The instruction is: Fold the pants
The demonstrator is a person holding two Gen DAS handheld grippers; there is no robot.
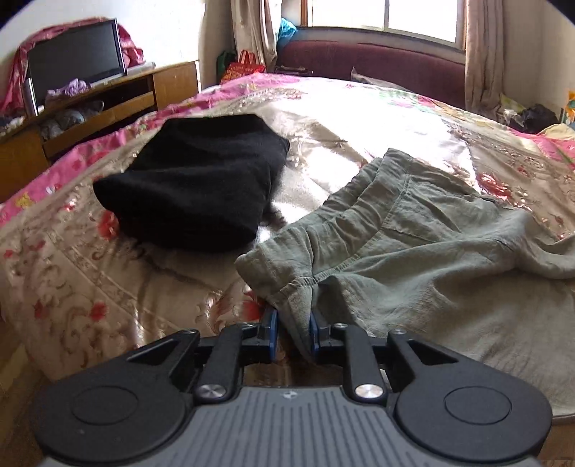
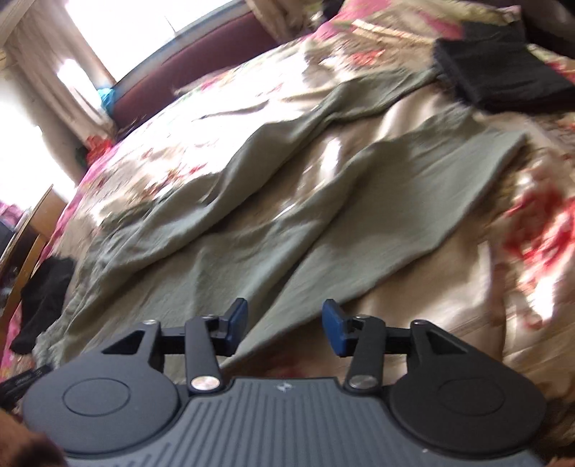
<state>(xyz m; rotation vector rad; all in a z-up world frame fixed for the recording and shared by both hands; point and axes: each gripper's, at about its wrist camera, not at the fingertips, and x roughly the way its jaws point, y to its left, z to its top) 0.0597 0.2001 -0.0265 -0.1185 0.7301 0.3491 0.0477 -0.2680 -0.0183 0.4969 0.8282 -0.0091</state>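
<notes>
One wrinkled olive cloth pants (image 1: 413, 244) on glossy floral bedspread (image 1: 107, 305).

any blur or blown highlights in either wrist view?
Left wrist: sharp, but the window and a patch of bedspread are blown out. Right wrist: motion-smeared across the green pants, window corner overexposed, glare streaks on the bedspread; gripper body stays crisp.

No text (nor any label) is legible.
</notes>
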